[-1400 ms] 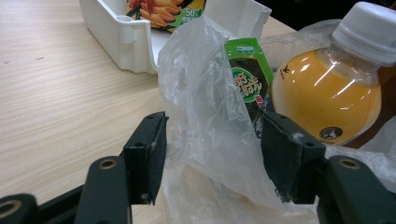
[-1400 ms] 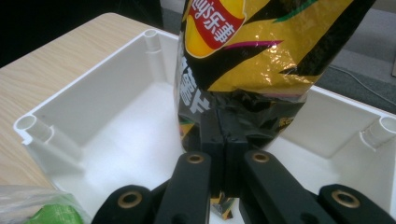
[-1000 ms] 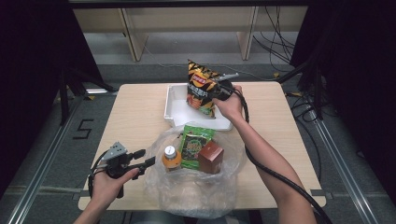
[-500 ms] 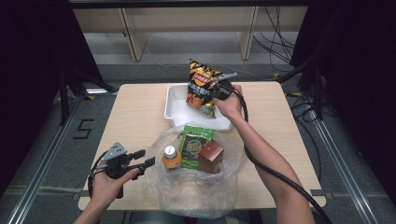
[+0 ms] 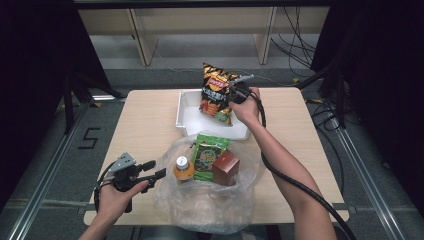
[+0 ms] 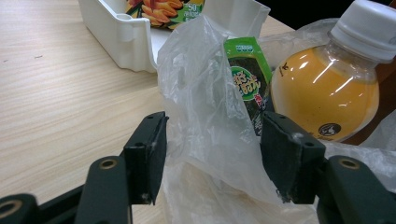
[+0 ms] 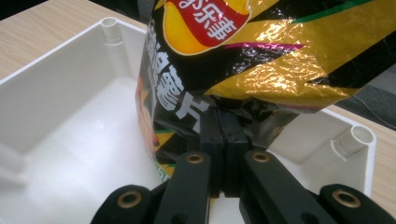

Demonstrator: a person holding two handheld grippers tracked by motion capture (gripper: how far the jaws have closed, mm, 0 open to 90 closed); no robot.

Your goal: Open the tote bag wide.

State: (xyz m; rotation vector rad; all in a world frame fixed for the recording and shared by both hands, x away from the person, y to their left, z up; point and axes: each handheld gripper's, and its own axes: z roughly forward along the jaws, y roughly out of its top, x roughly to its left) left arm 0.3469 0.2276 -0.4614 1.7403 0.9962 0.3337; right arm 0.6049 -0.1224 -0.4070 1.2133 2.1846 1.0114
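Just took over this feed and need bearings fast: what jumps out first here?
The black-and-gold chip bag stands out, pinched in the right tool over the white bin at the table's far middle. Nearer, a clear plastic bag holds an orange drink bottle, a green snack packet and a brown box. The left tool straddles the bag's edge, open.

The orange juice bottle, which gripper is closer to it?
The left. The left gripper sits open right beside the bottle, at the edge of the plastic bag. The right gripper is far off over the white bin, shut on the chip bag.
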